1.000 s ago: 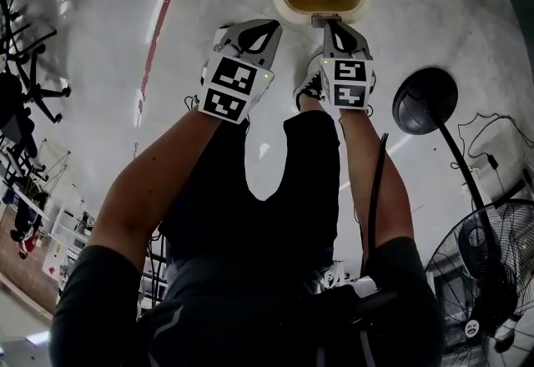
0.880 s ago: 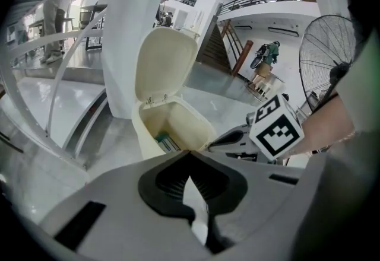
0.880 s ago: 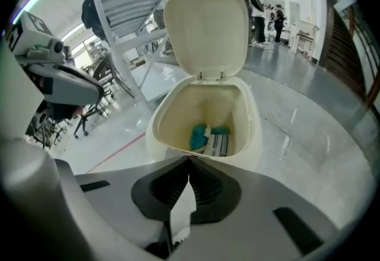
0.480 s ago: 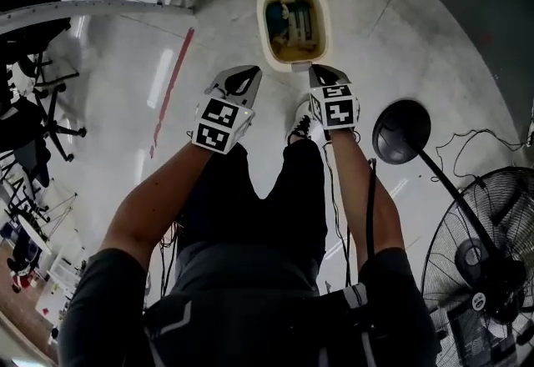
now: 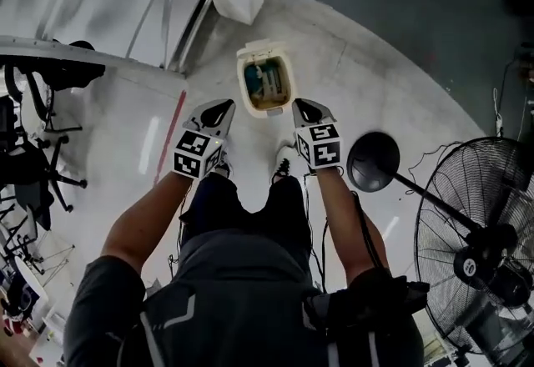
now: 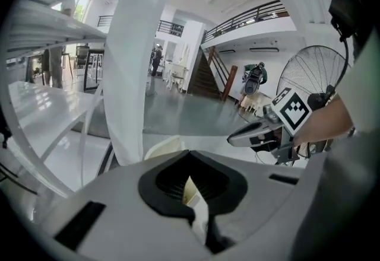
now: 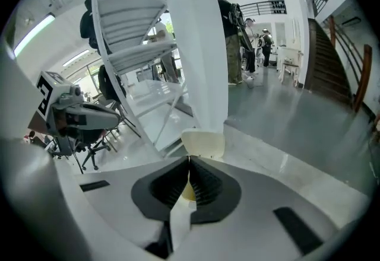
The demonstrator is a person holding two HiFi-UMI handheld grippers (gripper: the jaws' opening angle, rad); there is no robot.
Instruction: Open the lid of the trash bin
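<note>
Trash bin (image 5: 265, 92) lid (image 5: 257, 47) stands raised, contents exposed: task looks done. Left gripper (image 5: 215, 112) and right gripper (image 5: 304, 110) near bin's front, not touching; fingers pressed together, empty.

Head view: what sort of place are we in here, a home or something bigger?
Probably a large open hall in an office or lab building, not a home. It has a polished pale floor, a white spiral staircase, a big pedestal fan and a mezzanine railing.
</note>
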